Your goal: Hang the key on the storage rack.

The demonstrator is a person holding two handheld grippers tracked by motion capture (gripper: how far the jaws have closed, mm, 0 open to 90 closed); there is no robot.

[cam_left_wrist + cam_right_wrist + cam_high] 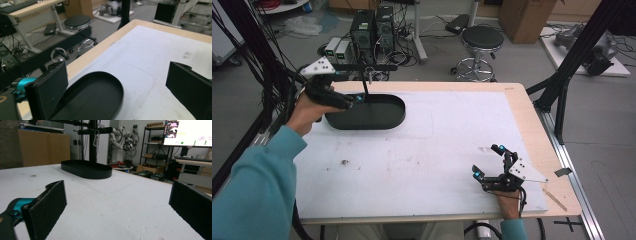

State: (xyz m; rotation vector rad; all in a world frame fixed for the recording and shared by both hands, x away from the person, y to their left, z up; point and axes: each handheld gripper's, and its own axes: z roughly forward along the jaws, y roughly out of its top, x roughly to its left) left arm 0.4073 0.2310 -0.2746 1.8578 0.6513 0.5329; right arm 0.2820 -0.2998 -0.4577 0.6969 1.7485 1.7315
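I saw a black tray point(384, 117) on the white surface point(437, 165); my grippers were black with teal accents.

1. The left gripper point(357, 98) hovered over the black oval tray point(377, 116) near the surface's point(422, 150) far left corner.
2. The right gripper point(488, 161) rested near the near right corner, its fingers apart.

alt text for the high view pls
A person's left hand-held gripper, jaws open, hovers at the left end of a black oval tray on a white table. The right hand-held gripper rests open near the front right corner.
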